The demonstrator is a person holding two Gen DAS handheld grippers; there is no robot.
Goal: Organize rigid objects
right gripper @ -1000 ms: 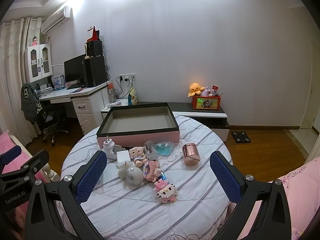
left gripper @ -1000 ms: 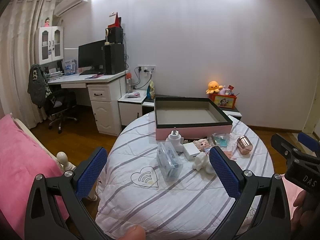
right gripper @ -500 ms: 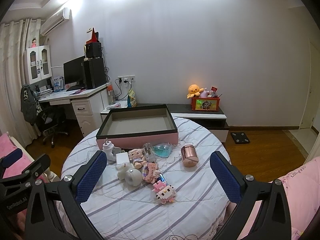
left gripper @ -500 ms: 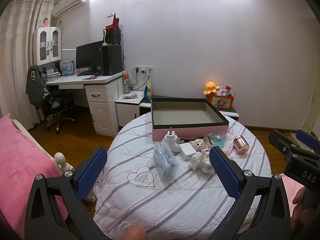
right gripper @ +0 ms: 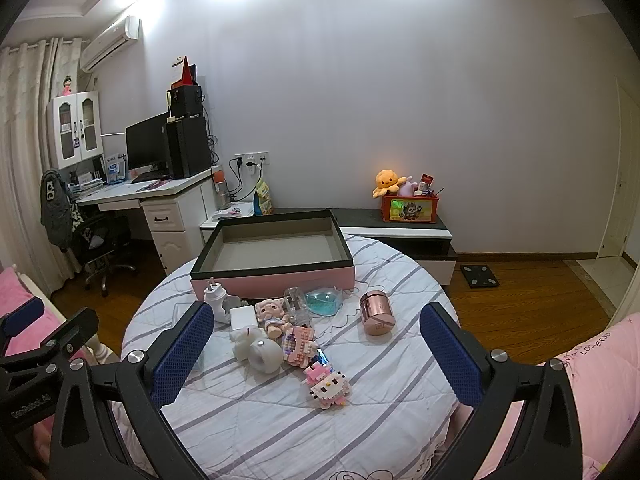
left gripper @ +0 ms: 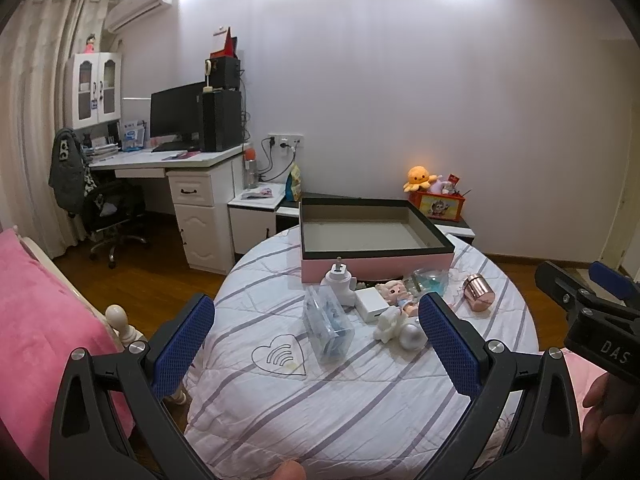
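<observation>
Starting from the desk's near edge is probably best: both grippers' jaws are spread, nothing held, so the block toy (right gripper: 327, 385) could be lifted into the box (right gripper: 272, 270) first.

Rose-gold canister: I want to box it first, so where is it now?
The rose-gold canister lies on its side on the striped table cover, right of the toy cluster in the right wrist view, beside the teal dish and just in front of the pink box.
</observation>
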